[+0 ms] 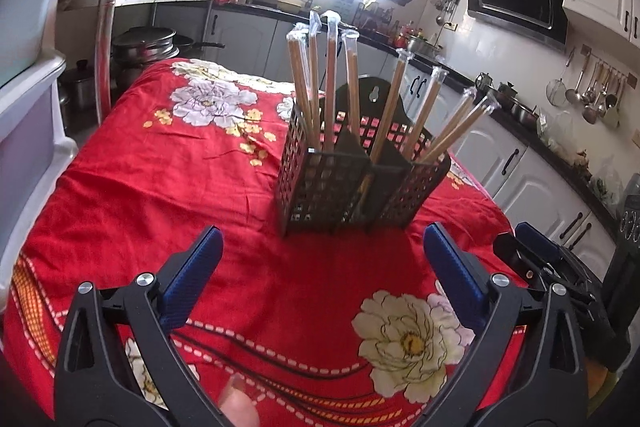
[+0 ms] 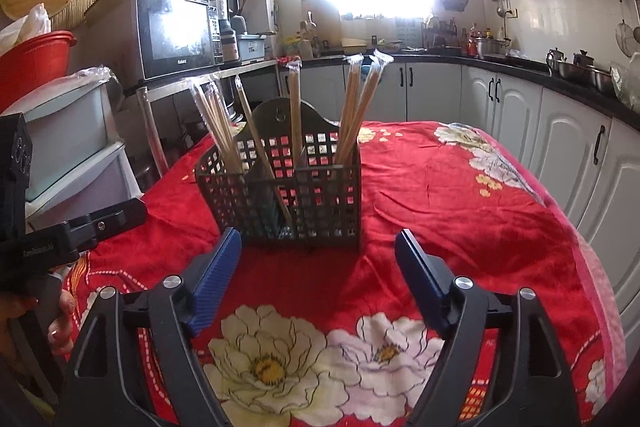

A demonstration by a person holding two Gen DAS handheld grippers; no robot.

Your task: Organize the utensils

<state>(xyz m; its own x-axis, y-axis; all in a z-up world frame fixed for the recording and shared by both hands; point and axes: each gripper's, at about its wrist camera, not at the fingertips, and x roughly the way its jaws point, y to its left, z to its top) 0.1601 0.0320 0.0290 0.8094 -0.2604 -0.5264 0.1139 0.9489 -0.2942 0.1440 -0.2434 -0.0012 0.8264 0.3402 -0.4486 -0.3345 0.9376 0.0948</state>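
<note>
A black lattice utensil holder [image 1: 352, 183] stands upright on the red floral tablecloth [image 1: 152, 187]. Several plastic-wrapped pairs of wooden chopsticks [image 1: 332, 83] stand in its compartments, leaning outward. My left gripper [image 1: 320, 239] is open and empty, just short of the holder's front. In the right wrist view the holder [image 2: 288, 195] with chopsticks [image 2: 296, 115] stands ahead, and my right gripper [image 2: 318, 247] is open and empty just before it. The right gripper's body [image 1: 560, 267] shows at the right of the left view; the left gripper's body [image 2: 60, 243] shows at the left of the right view.
White cabinets and a dark counter [image 2: 520, 99] run along the right of the table. Plastic drawers [image 1: 28, 107] and a metal rack with pots [image 1: 144, 47] stand on the left. A microwave [image 2: 176, 35] sits on the rack. The tablecloth [image 2: 440, 195] covers the table.
</note>
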